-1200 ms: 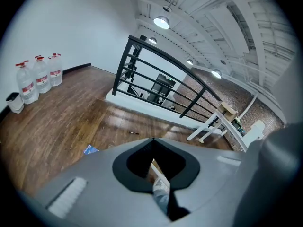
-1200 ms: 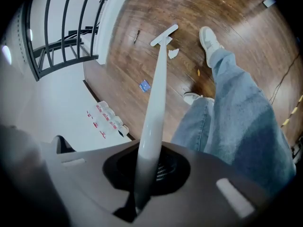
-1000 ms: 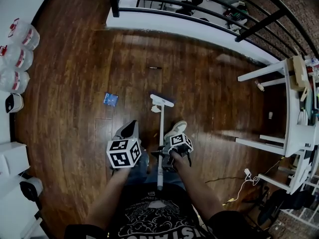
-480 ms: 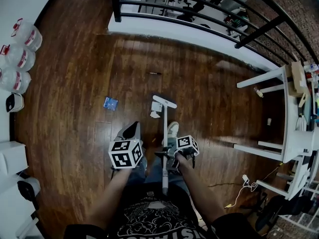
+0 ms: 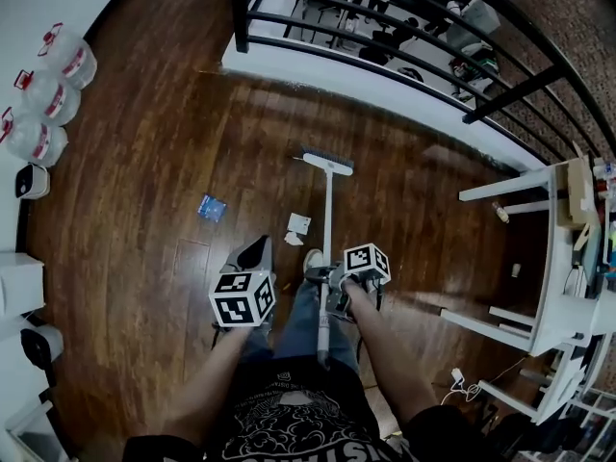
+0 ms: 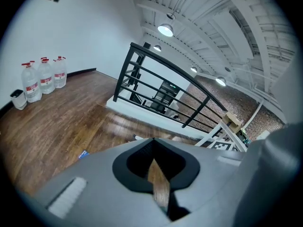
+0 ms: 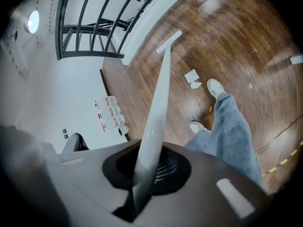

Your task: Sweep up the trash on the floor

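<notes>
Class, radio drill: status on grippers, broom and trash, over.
Right gripper shut on broom handle; left gripper shut, empty. Broom head beyond white paper; blue scrap further left. Shoe close beside paper.

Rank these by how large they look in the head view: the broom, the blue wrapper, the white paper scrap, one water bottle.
1. broom, far the longest
2. water bottle, though it sits at the distorted edge
3. white paper scrap and blue wrapper: alike, not ranked

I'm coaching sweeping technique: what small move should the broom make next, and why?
Probably drag the broom head back and slightly left: it rests beyond the white paper scraps, and the right gripper is clamped on the handle.
</notes>
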Tool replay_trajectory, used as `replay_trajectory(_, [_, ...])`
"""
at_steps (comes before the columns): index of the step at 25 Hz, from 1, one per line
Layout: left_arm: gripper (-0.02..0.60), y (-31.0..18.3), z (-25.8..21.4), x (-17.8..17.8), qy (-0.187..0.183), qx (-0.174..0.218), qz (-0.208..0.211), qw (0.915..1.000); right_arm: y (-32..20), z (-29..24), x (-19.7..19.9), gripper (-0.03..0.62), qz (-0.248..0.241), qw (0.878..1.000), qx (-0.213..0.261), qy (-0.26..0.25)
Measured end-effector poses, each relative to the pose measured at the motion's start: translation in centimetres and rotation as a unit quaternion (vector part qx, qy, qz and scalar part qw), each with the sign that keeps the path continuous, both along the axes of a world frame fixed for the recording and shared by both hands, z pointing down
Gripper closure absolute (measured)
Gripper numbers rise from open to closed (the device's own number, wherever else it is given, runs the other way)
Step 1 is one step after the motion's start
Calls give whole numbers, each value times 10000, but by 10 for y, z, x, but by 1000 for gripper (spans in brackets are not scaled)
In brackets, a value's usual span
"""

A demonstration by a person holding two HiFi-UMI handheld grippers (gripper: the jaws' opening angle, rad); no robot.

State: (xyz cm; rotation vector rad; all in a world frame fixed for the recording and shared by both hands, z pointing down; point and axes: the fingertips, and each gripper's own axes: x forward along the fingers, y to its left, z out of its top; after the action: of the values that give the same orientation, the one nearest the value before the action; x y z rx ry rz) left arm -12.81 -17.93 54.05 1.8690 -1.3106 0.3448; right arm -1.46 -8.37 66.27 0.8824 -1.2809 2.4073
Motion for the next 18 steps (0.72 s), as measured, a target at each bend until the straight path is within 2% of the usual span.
replay_trajectory(4, [577, -20, -6, 19, -50, -9, -208, 9998, -49, 6, 19, 583, -424, 9991, 79, 8])
replay_trajectory(10, [577, -45, -2, 38, -257, -171, -500, 9983, -118, 36, 40, 594, -1044, 9944, -87, 147])
replay_trajectory(18, [577, -59, 9, 35, -505, -329, -1090, 9922, -159, 87, 64, 594, -1801, 9801, -576, 599])
